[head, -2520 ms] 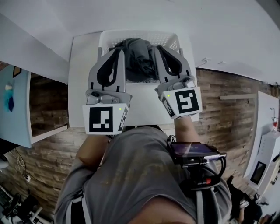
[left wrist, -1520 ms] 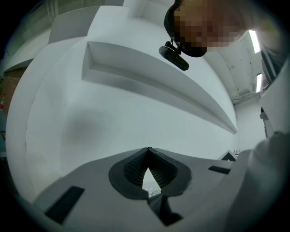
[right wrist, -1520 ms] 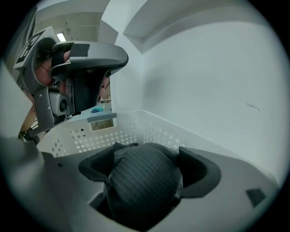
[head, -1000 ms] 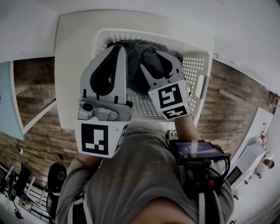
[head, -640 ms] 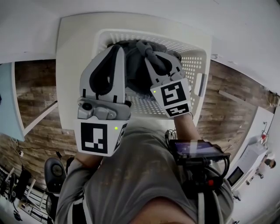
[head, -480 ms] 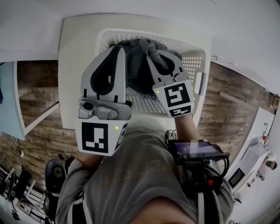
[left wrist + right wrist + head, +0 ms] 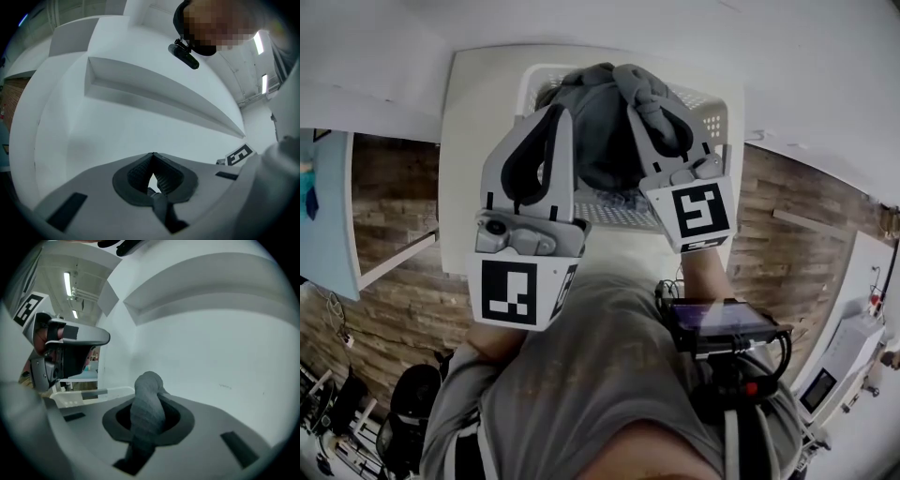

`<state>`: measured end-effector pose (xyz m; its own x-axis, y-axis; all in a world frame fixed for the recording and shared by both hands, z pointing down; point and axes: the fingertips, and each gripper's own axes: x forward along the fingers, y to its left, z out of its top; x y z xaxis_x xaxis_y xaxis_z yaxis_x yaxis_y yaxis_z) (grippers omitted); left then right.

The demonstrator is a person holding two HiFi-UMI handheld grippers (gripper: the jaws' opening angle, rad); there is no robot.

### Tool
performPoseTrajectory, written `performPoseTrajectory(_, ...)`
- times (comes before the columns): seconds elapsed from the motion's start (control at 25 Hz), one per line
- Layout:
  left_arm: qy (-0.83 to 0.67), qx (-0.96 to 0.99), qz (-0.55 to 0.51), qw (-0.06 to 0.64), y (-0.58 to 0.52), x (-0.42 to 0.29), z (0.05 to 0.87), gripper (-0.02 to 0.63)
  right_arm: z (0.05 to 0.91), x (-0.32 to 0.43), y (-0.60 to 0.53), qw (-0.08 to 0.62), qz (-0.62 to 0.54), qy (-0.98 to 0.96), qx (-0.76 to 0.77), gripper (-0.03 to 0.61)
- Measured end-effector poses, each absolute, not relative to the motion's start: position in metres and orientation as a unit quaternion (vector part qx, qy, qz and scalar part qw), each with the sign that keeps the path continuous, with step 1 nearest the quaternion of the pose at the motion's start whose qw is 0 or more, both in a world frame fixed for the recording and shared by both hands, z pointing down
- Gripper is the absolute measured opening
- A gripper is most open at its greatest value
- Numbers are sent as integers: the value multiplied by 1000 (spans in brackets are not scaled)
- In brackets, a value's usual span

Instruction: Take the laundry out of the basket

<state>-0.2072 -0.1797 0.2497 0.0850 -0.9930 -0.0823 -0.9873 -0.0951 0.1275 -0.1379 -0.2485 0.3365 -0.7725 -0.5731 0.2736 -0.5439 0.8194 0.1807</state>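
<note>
A grey garment point(image 7: 598, 127) hangs bunched above the white perforated laundry basket point(image 7: 714, 111) on a white table point(image 7: 478, 141). My right gripper point(image 7: 654, 101) is shut on a twisted fold of it; in the right gripper view that grey fold point(image 7: 146, 411) stands up between the jaws of the right gripper point(image 7: 149, 397). My left gripper point(image 7: 560, 112) is at the garment's left side. Its jaws, seen in the left gripper view point(image 7: 153, 155), are fully shut, with a thin dark strip of cloth point(image 7: 160, 208) pinched low between them. The basket's inside is mostly hidden behind the cloth.
The table stands against a white wall. A brick-patterned floor point(image 7: 797, 253) lies on both sides of it. A pale blue panel point(image 7: 323, 216) is at the left. The basket rim point(image 7: 70, 397) shows low at the left of the right gripper view.
The right jaws closed on the grey garment inside the basket. Both grippers then rose, and the bunched cloth now hangs higher over the basket.
</note>
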Motion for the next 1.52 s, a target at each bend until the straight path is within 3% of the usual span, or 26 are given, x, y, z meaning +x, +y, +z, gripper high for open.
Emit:
performPoseTrajectory(0.72, -641, 757, -113, -45, -115, -170, 194, 8, 165, -63, -198, 31, -150, -915, 374, 53)
performPoseTrajectory(1.52, -556, 817, -142, -59, -73, -85, 168, 8, 75, 111, -91, -15, -217, -812, 542, 52)
